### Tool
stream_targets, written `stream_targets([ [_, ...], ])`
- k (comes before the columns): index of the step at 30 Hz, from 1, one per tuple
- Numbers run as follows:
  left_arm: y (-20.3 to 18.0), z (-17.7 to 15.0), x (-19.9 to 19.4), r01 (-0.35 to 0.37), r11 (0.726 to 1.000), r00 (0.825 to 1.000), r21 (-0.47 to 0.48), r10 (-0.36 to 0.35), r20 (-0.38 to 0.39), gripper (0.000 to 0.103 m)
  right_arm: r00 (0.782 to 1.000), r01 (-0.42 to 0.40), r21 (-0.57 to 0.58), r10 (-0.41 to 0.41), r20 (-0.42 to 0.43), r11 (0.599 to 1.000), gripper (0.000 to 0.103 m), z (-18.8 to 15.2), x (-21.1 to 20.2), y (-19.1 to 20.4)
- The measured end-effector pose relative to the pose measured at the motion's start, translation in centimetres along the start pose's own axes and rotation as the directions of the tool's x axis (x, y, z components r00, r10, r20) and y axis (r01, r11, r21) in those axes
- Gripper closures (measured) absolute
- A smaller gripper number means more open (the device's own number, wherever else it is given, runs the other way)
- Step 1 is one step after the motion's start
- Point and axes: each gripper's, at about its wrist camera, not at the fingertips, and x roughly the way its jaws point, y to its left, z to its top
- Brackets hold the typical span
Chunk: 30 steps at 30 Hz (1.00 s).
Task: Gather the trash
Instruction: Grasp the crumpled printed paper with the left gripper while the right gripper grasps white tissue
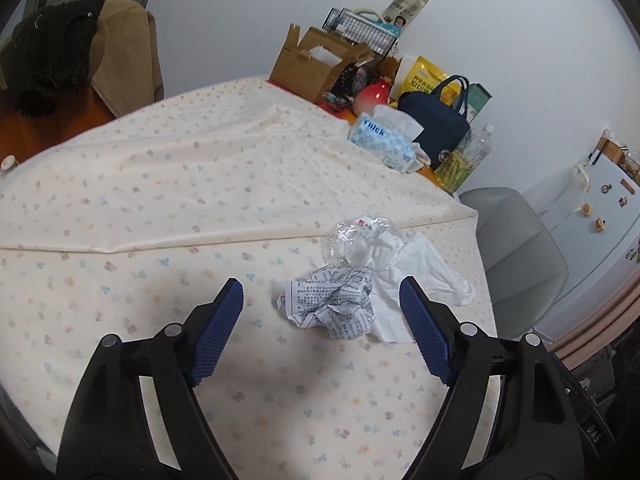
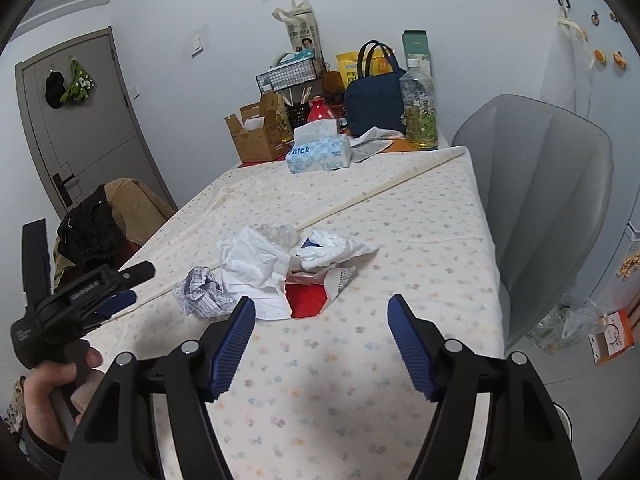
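Observation:
A pile of trash lies on the floral tablecloth (image 1: 160,184). It holds a crumpled printed paper (image 1: 332,306), a crushed clear plastic bottle (image 1: 356,240) and white tissues (image 1: 416,276). My left gripper (image 1: 322,296) is open, its blue pads either side of the printed paper, just short of it. In the right wrist view the same printed paper (image 2: 202,294), white tissues (image 2: 256,264), the clear bottle (image 2: 280,234) and a red and white carton (image 2: 308,296) lie ahead. My right gripper (image 2: 322,312) is open and empty, close before the carton. The left gripper (image 2: 116,300) shows at the left, held in a hand.
At the table's far end stand a tissue box (image 2: 320,154), a cardboard box (image 2: 256,136), a navy bag (image 2: 374,100), a bottle of yellow liquid (image 2: 418,108) and a wire basket (image 2: 286,74). A grey chair (image 2: 548,200) is on the right, a tan chair with black cloth (image 1: 68,52) on the left.

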Motion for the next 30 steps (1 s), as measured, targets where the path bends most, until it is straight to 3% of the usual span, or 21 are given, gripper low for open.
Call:
stream_targets([
  [9,-0.7,-0.9,4.8,-0.015,1.0,0.997,0.003,0.015,-0.07,0.024,0.998,-0.032,-0.016,0.031,-0.053,0.999,0.044,0.7,3.6,0.8],
  [11,-0.7,-1.0,5.5,-0.01,1.0,0.997,-0.003,0.01,-0.082,0.03,0.997,-0.041,-0.029,0.039,-0.065,0.999,0.047,1.0,4.3,1.0],
  [13,-0.6,-1.1,6.2,-0.002,1.0,0.995,-0.011,0.001,-0.102,0.052,0.996,-0.045,-0.047,0.041,-0.074,0.998,0.05,1.3,5.2,1.4],
  [16,-0.2,-1.2,6.1,0.012,0.999,0.995,-0.037,-0.016,-0.102,0.064,0.995,-0.056,-0.058,0.051,-0.091,0.997,0.057,1.7,6.4,1.8],
  [30,2.5,0.3,1.6,-0.036,0.998,0.999,-0.052,0.035,-0.024,0.065,0.989,-0.057,-0.14,0.037,-0.14,0.989,0.059,3.1,11.7,4.6],
])
